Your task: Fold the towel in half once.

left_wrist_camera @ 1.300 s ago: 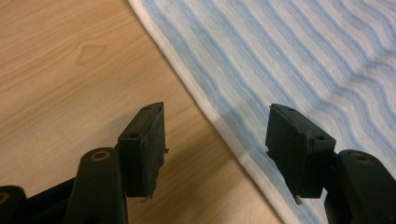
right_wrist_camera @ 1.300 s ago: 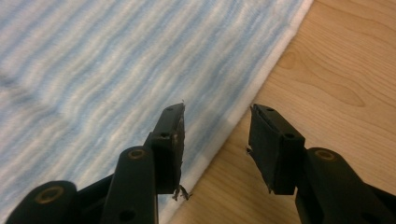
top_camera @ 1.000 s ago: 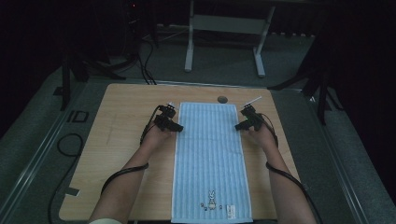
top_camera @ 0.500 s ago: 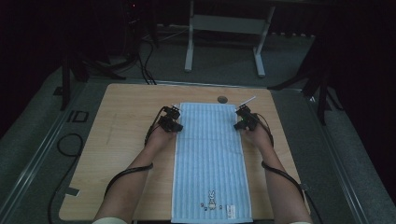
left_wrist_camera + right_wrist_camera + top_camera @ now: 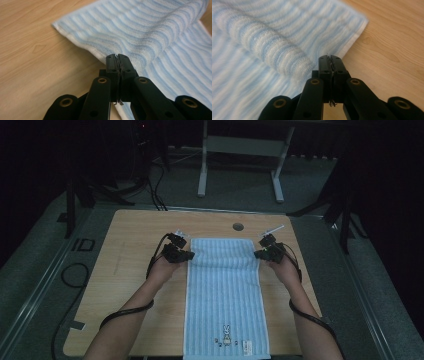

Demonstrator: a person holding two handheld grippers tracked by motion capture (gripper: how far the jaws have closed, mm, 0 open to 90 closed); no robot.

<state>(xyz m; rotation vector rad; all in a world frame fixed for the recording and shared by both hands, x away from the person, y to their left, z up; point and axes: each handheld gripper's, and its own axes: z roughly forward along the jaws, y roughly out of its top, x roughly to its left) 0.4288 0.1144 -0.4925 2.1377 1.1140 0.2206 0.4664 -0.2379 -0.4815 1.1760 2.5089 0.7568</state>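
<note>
A light blue striped towel (image 5: pixel 225 290) lies lengthwise on the wooden table (image 5: pixel 130 245), with a small rabbit print at its near end. My left gripper (image 5: pixel 186 255) is shut on the towel's left edge near the far corner. In the left gripper view the jaws (image 5: pixel 117 57) pinch the white hem, and the towel (image 5: pixel 140 27) rises in a fold beyond them. My right gripper (image 5: pixel 260 252) is shut on the right edge near the other far corner. In the right gripper view its jaws (image 5: pixel 329 58) clamp the hem beside a raised fold of towel (image 5: pixel 274 37).
A round dark cable hole (image 5: pixel 238 226) sits in the table just beyond the towel, with a small white stick-like object (image 5: pixel 275 228) to its right. White desk legs (image 5: pixel 202 165) stand on the floor behind the table. Cables (image 5: pixel 75 275) trail down the left side.
Both grippers have shut on the towel's side edges. Both hands rose a little and came slightly toward the person, and the towel's far end lifted into a fold.
</note>
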